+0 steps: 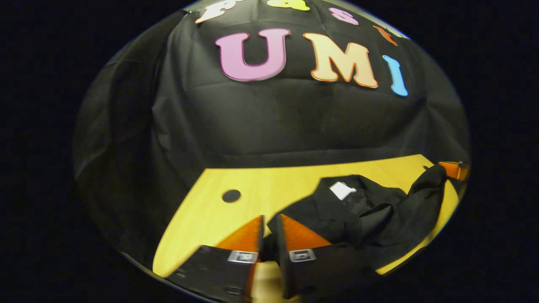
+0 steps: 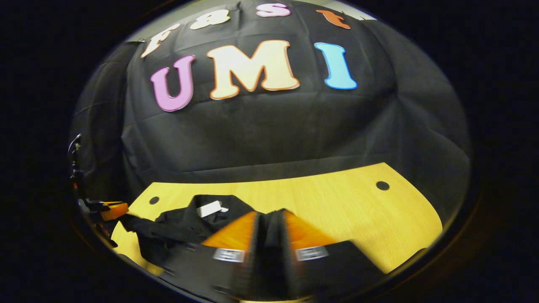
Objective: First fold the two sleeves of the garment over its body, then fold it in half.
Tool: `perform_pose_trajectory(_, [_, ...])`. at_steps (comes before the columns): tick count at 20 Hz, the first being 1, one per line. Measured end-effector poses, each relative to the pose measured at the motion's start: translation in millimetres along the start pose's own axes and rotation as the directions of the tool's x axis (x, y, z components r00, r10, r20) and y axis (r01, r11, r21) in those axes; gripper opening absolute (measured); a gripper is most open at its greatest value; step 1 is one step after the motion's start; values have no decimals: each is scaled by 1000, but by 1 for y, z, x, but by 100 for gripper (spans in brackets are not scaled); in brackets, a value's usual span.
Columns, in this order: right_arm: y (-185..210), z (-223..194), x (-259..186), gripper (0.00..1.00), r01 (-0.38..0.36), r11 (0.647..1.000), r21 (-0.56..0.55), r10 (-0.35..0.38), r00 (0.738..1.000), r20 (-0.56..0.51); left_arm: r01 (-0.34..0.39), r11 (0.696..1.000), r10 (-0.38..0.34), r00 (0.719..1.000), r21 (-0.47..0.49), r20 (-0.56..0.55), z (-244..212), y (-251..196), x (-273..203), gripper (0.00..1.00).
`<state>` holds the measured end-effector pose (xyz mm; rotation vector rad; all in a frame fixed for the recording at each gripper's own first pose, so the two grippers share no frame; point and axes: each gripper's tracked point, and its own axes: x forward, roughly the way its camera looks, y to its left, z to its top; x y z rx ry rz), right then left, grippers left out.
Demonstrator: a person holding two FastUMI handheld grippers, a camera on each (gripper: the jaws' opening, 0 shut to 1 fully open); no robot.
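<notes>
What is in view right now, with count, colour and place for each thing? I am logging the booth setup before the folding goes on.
garment: one, black, bunched on the table, one part lifted up toward the far gripper.
white tag: one, white, on the garment near its far edge.
table: one, yellow wood, in front of the black cloth wall.
round holes: at least two, dark, in the tabletop near its far edge.
left gripper: one, orange fingers on black body, low over the garment's edge, black cloth between the fingers.
right gripper: one, orange and black, fingers together, blurred, above the table.
</notes>
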<state>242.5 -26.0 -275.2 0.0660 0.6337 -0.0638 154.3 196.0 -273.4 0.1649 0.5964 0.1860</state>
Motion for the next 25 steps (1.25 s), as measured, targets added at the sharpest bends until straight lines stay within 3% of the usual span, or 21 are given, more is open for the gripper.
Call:
perform_pose_trajectory(2, [-5,21,-16,92,38,999,4,-38,997,74,-19,999,23,995,-38,100,22,2,-15,67])
perform_pose_trajectory(3, [-3,32,-30,99,41,999,-11,-39,991,127,4,997,9,987,-77,162,40,-2,-24,89])
perform_pose_trajectory(4, [0,39,-46,98,40,999,-30,-35,986,165,7,995,13,979,-97,204,54,-2,-36,93])
perform_pose_trajectory(10, [11,60,-161,97,11,996,-83,22,923,383,19,994,22,925,-105,379,107,-9,-122,93])
perform_pose_trajectory(14, [4,43,-220,94,-34,995,-93,70,907,415,7,994,42,901,-110,431,115,-19,-188,96])
perform_pose_trajectory(16, [-5,32,-247,96,-49,995,-89,82,902,424,3,995,42,892,-99,449,118,-28,-222,92])
perform_pose_trajectory(17, [-9,26,-260,96,-59,995,-86,90,900,427,-1,996,41,889,-87,457,120,-34,-239,96])
perform_pose_trajectory(20, [-23,9,-301,94,-77,994,-82,104,901,421,25,996,18,873,-81,487,130,-55,-284,96])
perform_pose_trajectory(21, [-29,6,-316,96,-76,994,-80,103,897,430,33,996,14,866,-84,499,134,-62,-298,92])
perform_pose_trajectory(23, [-39,0,-345,94,-70,994,-82,100,887,450,47,994,10,856,-97,518,136,-72,-320,96])
perform_pose_trajectory(25, [-44,-7,-367,96,-79,994,-80,107,881,461,61,993,3,849,-104,529,137,-85,-338,92])
